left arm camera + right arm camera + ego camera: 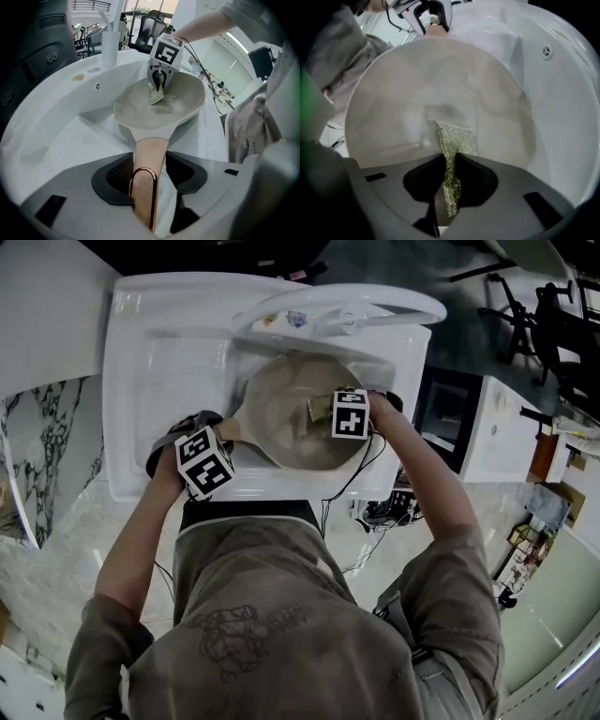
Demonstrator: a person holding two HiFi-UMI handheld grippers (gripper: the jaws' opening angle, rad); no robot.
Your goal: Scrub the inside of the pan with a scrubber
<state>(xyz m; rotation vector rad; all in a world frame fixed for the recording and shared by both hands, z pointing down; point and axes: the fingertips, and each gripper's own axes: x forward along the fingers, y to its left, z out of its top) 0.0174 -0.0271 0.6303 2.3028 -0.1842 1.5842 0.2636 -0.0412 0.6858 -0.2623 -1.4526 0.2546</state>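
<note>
A pale grey pan (291, 413) sits in the white sink (169, 362). Its copper-coloured handle (149, 164) runs back between the jaws of my left gripper (150, 176), which is shut on it. My right gripper (450, 161) is shut on a glittery yellow-green scrubber (454, 138), whose free end lies flat on the pan's inner floor (440, 93). In the head view the right gripper (328, 413) reaches into the pan from the right and the scrubber (320, 410) shows beside its marker cube. The left gripper (220, 437) is at the pan's left edge.
A white tap (347, 310) arches over the back of the sink. A white cup (110, 47) stands on the basin's rim. The sink's drainboard (178, 367) lies left of the pan. A marble counter (47, 446) borders the sink on the left.
</note>
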